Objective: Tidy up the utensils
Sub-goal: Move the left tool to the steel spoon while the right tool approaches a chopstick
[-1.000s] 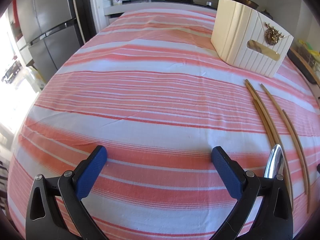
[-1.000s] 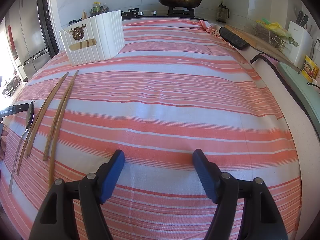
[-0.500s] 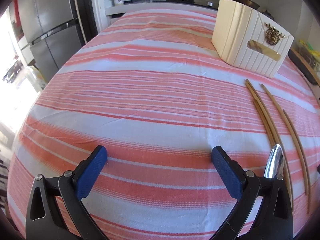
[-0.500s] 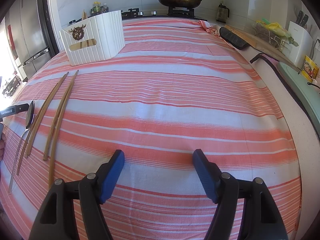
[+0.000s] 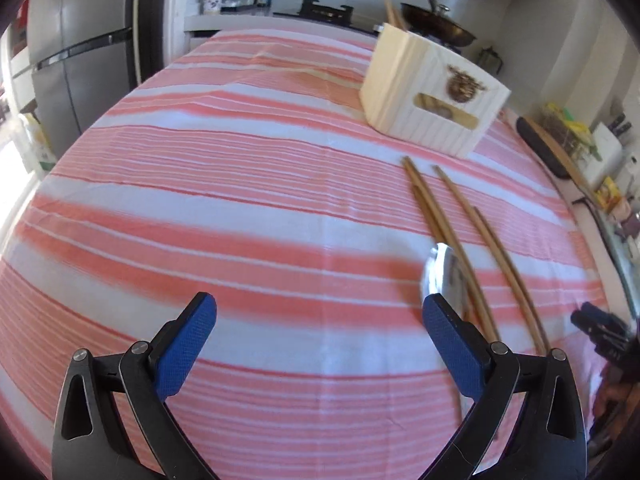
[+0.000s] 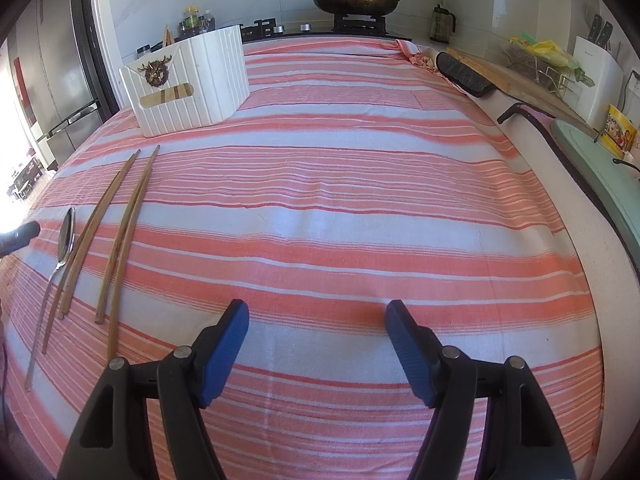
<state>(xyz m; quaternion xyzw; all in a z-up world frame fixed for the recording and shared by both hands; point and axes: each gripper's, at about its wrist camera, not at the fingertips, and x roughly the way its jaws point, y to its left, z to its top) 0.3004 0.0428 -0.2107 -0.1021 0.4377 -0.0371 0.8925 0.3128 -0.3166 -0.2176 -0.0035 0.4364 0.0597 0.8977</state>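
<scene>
A metal spoon [image 5: 442,272] lies on the striped cloth just ahead of my left gripper's right finger [image 5: 452,344]. Several wooden chopsticks [image 5: 444,224] lie beside it, to its right. A white slatted utensil box [image 5: 432,108] stands beyond them. My left gripper [image 5: 320,344] is open and empty, low over the cloth. In the right wrist view the spoon [image 6: 66,236], chopsticks [image 6: 120,220] and box [image 6: 188,80] are at the left. My right gripper [image 6: 316,340] is open and empty, over bare cloth to the right of them.
A fridge [image 5: 76,64] stands left of the table. A stove with a pan [image 6: 354,0] is at the far end. A counter [image 6: 580,152] with a cutting board and a rack runs along the right side. The other gripper's tip [image 6: 18,234] shows at the left edge.
My left gripper has swung right toward the spoon and chopsticks, which now sit nearer the middle of its view. The right gripper has not moved.
</scene>
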